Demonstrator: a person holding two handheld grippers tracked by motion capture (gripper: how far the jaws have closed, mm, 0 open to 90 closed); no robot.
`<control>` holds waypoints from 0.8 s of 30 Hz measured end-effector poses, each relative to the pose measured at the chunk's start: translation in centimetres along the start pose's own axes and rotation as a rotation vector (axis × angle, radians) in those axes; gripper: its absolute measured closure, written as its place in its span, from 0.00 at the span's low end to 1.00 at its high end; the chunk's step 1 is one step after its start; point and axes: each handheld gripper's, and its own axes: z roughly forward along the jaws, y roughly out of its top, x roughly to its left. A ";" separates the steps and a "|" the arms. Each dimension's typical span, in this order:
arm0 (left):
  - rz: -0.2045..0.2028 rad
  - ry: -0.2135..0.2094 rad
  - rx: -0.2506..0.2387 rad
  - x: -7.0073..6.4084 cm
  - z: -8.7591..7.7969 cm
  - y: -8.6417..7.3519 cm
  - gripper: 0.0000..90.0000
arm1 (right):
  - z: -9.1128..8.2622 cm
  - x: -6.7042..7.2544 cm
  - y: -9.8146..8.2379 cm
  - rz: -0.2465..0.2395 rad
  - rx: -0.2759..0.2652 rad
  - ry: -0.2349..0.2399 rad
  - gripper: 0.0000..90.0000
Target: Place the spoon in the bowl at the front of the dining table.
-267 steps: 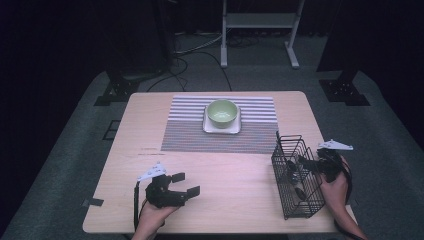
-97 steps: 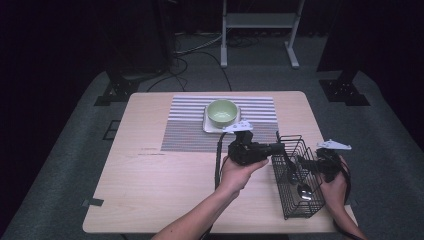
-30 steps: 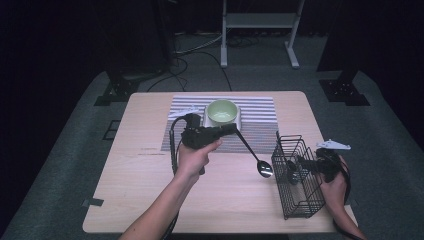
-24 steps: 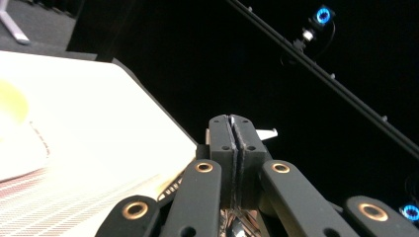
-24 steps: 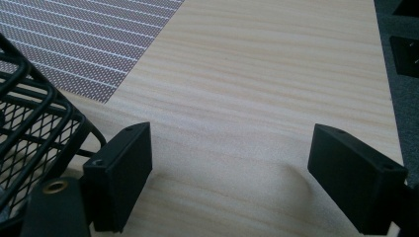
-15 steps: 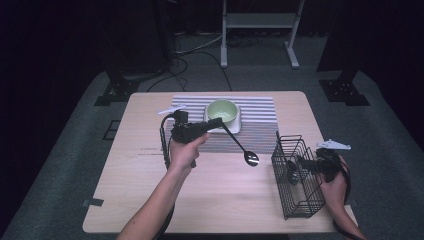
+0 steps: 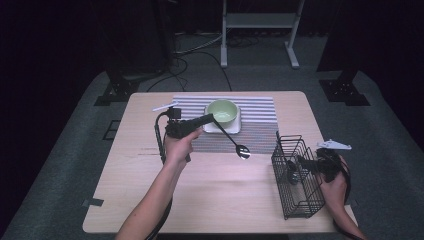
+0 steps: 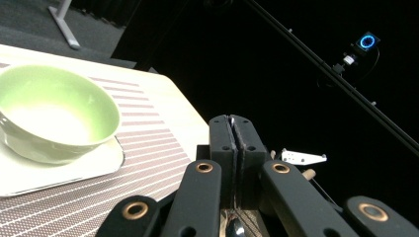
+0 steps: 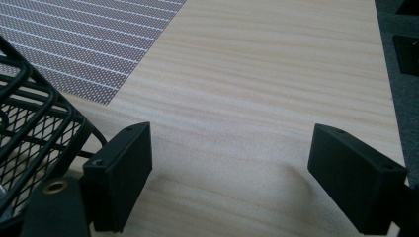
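My left gripper [image 7: 209, 118] hovers over the striped placemat [image 7: 260, 131], just left of the green bowl [image 7: 222, 110] on its white square plate [image 7: 223, 128]. It is shut on the thin handle of a metal spoon [image 7: 242, 150], which slants down to the right with its scoop low over the mat's front edge. In the left gripper view the jaws [image 8: 232, 128] stand pressed together, the spoon's scoop [image 8: 235, 229] below them and the bowl [image 8: 54, 111] to the left. My right gripper [image 7: 306, 164] rests against the right side of the black wire basket [image 7: 294, 204]; its jaws [image 9: 230, 148] stand wide open over bare wood.
The basket [image 9: 24, 118] stands near the table's front right corner with dark items inside, hard to make out. Bare wooden tabletop [image 7: 220, 195] lies between the mat and the front edge. Stands and cables sit on the floor behind the table.
My left gripper has carried the spoon leftward, away from the basket and toward the bowl, sinking a little. The right gripper has stayed put.
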 end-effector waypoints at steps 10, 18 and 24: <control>-0.007 0.023 -0.008 1.0 0.1 0.7 0.99 | 0.0 0.0 0.0 0.005 0.001 -0.001 0.18; -0.007 0.033 -0.015 1.5 0.4 1.6 0.99 | 0.0 0.0 0.0 0.009 -0.001 0.000 0.18; -0.010 0.044 -0.029 1.9 0.6 2.3 0.99 | 0.0 -0.1 0.0 0.011 0.000 0.003 0.18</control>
